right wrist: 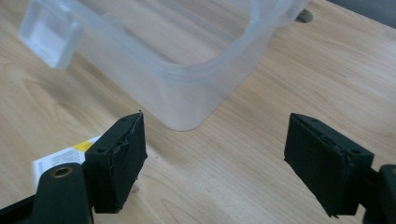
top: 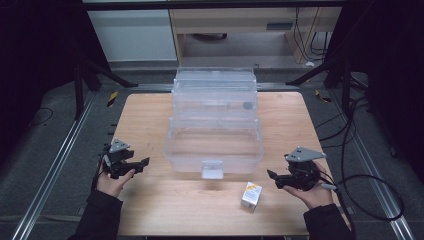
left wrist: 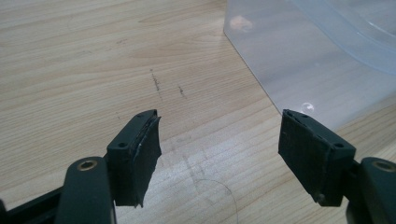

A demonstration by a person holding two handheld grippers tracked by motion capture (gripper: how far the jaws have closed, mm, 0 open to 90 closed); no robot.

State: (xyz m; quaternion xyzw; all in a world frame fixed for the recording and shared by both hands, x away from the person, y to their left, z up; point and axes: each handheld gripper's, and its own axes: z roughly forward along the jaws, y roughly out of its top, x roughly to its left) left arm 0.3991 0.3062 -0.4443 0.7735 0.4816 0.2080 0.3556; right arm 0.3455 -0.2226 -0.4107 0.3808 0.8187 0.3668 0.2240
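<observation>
While both tools sit idle at the near corners of the wooden surface [top: 150, 205], the work looks barely begun, as far as one can judge. A small white box [top: 251, 194] with a yellow patch lies on the surface near the front edge, just ahead of the right tool [top: 274, 179] and apart from it. A large clear plastic organizer [top: 215, 131] stands open in the middle of the surface, its tiers stepped back like stairs, with a small front latch [top: 212, 169] on the lowest bin. That bottom bin appears empty; the upper tiers are see-through and hard to read, though one small dark round item [top: 248, 105] seems to rest in an upper tray. The left tool [top: 142, 164], held in a hand at the left side, has its jaws spread wide with nothing between them; its own camera looks over bare wood toward a corner of the organizer. The right tool is likewise spread, gripping nothing, with the box just beside its left jaw in its own camera. What probably remains is everything: picking up the box and placing it into the organizer.
</observation>
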